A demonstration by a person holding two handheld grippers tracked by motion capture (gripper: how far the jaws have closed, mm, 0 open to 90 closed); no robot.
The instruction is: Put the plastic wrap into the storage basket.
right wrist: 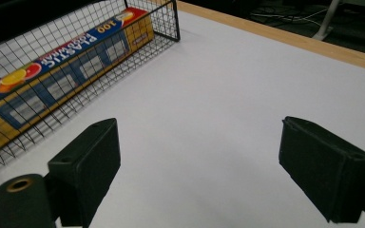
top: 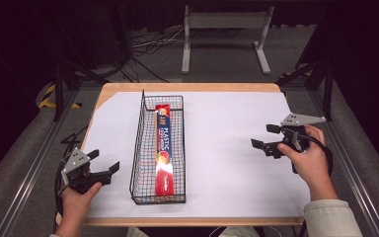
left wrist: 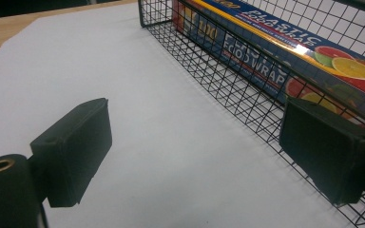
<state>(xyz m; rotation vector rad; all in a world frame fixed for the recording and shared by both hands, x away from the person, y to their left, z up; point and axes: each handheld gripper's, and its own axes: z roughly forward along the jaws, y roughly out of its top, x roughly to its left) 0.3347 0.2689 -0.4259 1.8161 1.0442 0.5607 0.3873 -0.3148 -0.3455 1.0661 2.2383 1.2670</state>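
One plastic wrap box (top: 164, 148) (lengthwise) inside wire basket (top: 137, 143)

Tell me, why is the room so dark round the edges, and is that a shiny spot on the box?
High view: light falls on the white sheet, the surroundings are dim. Left gripper view: a bright glare streak sits on the plastic wrap box in the wire basket; the near jaws look soft. Right gripper view: even light, faint shadows.

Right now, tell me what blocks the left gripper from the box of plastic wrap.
The wire basket's near side wall. The box lies inside the basket, and the left gripper, jaws open, sits outside that wall over the white sheet. From above, nothing visible covers the box.
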